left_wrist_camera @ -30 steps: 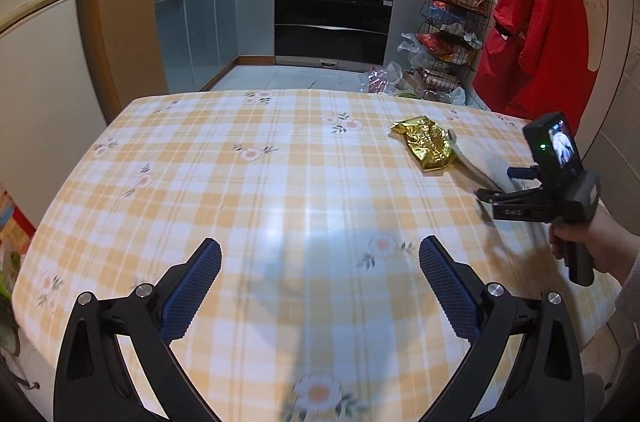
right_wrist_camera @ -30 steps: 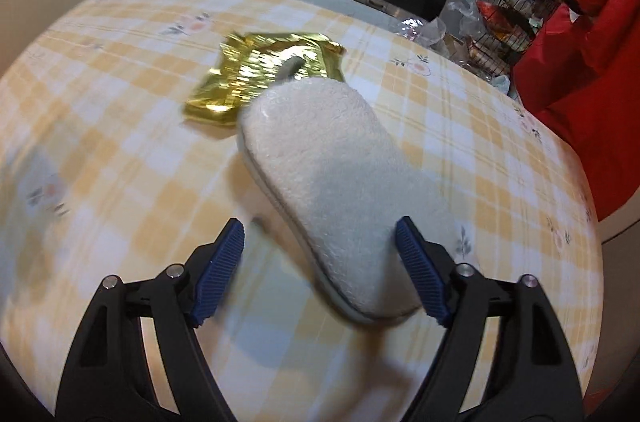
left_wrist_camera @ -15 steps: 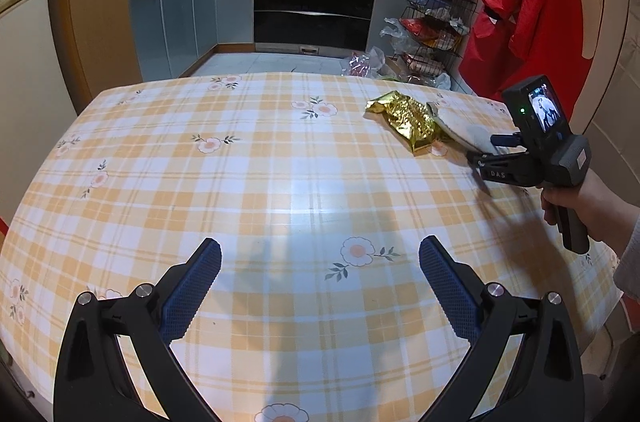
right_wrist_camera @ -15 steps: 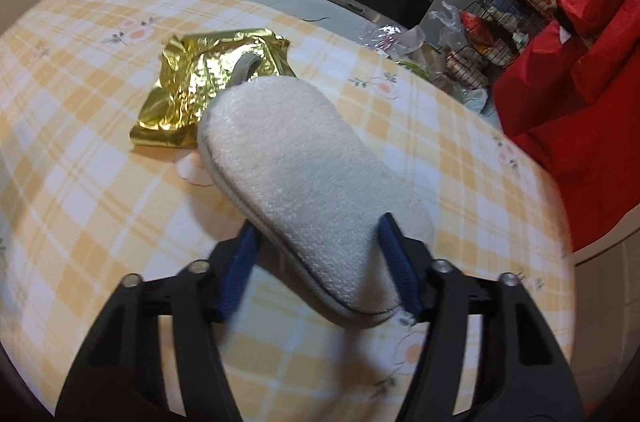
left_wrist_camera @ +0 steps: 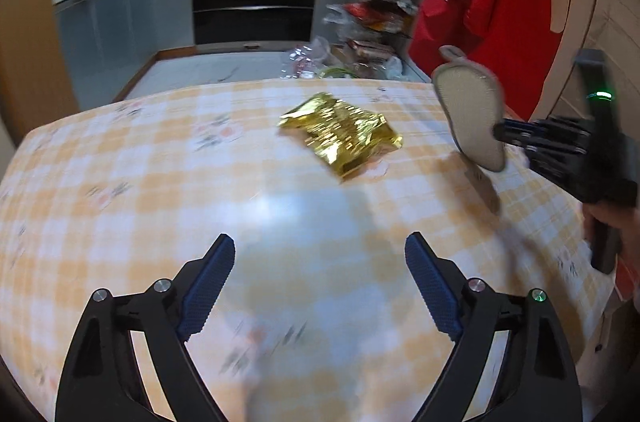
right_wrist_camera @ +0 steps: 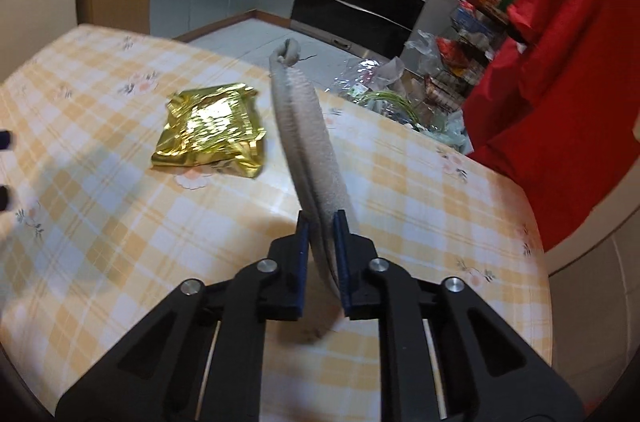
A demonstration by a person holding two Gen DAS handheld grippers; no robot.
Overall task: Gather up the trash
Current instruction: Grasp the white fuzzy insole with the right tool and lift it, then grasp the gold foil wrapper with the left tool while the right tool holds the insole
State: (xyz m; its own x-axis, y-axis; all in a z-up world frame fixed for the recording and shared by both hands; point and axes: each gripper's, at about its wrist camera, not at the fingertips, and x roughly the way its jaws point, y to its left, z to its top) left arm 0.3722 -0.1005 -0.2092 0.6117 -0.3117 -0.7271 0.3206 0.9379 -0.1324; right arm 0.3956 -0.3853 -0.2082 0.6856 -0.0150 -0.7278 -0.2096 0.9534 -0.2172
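Right gripper [right_wrist_camera: 320, 242], open around the fleecy insole [right_wrist_camera: 308, 138] a second ago, now pinches it edge-up clear of the table [right_wrist_camera: 420, 190]; gold foil wrapper [right_wrist_camera: 212, 130] lies at its 11 o'clock, left gripper [left_wrist_camera: 318, 286] wide and empty, likely next.

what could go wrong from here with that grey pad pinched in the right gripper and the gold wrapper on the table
1. The right gripper pinches only the near end of the grey pad, which stands long and floppy, so it may twist or slip out.
2. The pad's free end hangs close to the gold wrapper and might knock it.
3. The left gripper is open and short of the wrapper.
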